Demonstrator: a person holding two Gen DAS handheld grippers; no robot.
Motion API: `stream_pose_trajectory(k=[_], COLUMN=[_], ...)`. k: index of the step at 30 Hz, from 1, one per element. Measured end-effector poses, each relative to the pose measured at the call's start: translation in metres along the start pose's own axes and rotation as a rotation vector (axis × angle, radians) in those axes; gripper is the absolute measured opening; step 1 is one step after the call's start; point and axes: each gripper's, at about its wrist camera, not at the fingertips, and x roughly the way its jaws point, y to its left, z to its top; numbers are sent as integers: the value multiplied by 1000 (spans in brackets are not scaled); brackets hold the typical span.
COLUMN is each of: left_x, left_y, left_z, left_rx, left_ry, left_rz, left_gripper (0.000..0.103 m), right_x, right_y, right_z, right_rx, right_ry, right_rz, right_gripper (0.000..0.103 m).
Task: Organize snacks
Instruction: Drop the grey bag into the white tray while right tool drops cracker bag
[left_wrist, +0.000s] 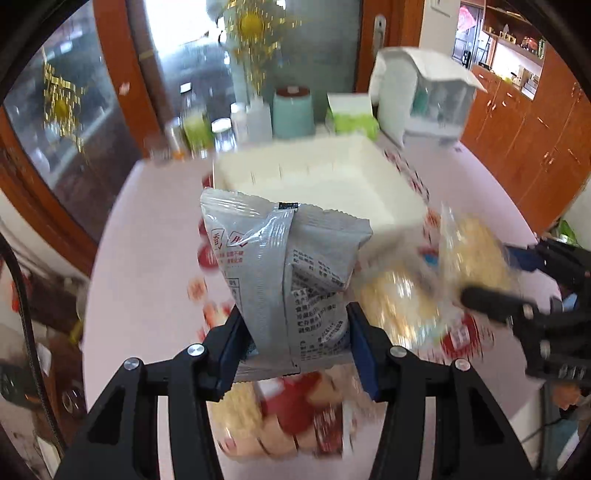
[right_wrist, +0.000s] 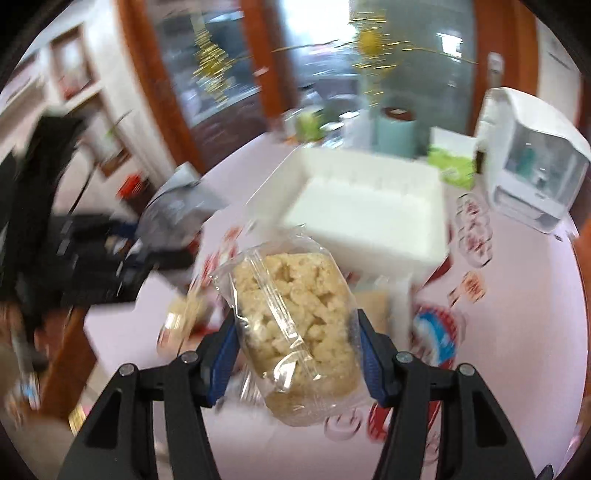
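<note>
Blue pads of the left gripper (left_wrist: 293, 345) are clamped on a grey foil snack packet (left_wrist: 284, 273), held up off the pink table (left_wrist: 147, 258). Same deal on the other side: right gripper (right_wrist: 295, 354) is squeezing a clear-wrapped crumbly rice cake (right_wrist: 295, 332). White bin (left_wrist: 317, 181) sits just behind both, more snacks (left_wrist: 288, 417) lying blurry underneath.

I count one grey foil snack packet (left_wrist: 284, 273) at my twelve o'clock, one clear-wrapped rice crisp cake (right_wrist: 295, 328), one white bin (left_wrist: 317, 184) beyond, one teal canister (left_wrist: 293, 112), one green tissue box (left_wrist: 352, 114).
</note>
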Motion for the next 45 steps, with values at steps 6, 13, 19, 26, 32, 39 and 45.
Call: stream_pose_trajectory(k=[6,13,19,26,32,39,45], left_x=[12,44,61,79,81,80,63], left_y=[15,30,38,39,42,46,42], left_z=[78,127,143,140,132,118,105], left_rx=[6,-16,-47,-30,-17,-55,-63], left_ry=[-83,-107,-119,-97,-110,-87,-117], left_rz=[49,92,75,114,122,79,66], left_gripper=[52,52,52,74,99,99,99], right_x=[18,38,48,64,73,71,59], right_y=[-46,-66,-67,-72,-79,-79,-68], right_z=[86,147,162,175,174,169,163], right_rx=[130,189,204,220,249,278,262], right_ry=[-62,-115,-122,-115,-113,-109,-119], right_rz=[-91,-188,-218,-260,-278,-293,-289], right_gripper=[59,59,59,61,67,70,70])
